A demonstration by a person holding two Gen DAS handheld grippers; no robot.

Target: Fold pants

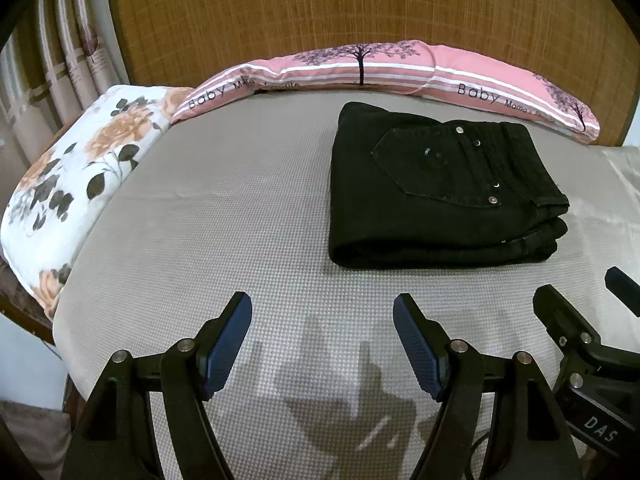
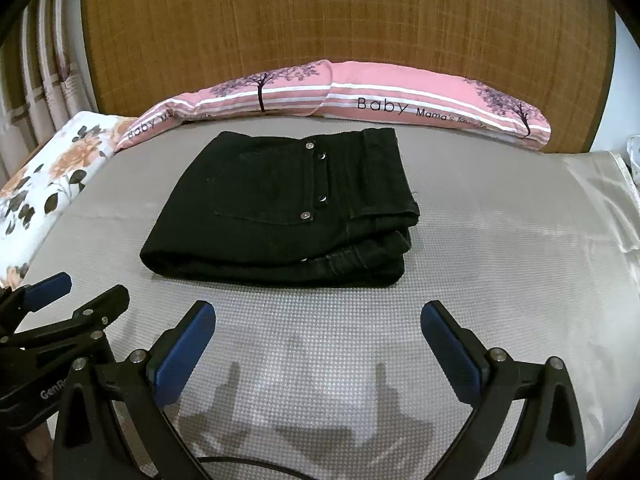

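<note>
Black pants (image 1: 436,196) lie folded into a compact stack on the grey bed sheet (image 1: 224,216), back pocket with metal studs on top; they also show in the right wrist view (image 2: 288,208). My left gripper (image 1: 322,312) is open and empty, held over the sheet short of the pants' near edge. My right gripper (image 2: 318,320) is open and empty, also short of the near edge. The right gripper shows at the right edge of the left wrist view (image 1: 580,300); the left gripper shows at the left edge of the right wrist view (image 2: 92,286).
A long pink pillow (image 1: 384,72) lies along the wooden headboard (image 1: 320,12) behind the pants. A floral pillow (image 1: 76,176) lies at the bed's left edge. Curtains (image 1: 52,68) hang at the far left. The sheet's right edge (image 2: 616,200) is wrinkled.
</note>
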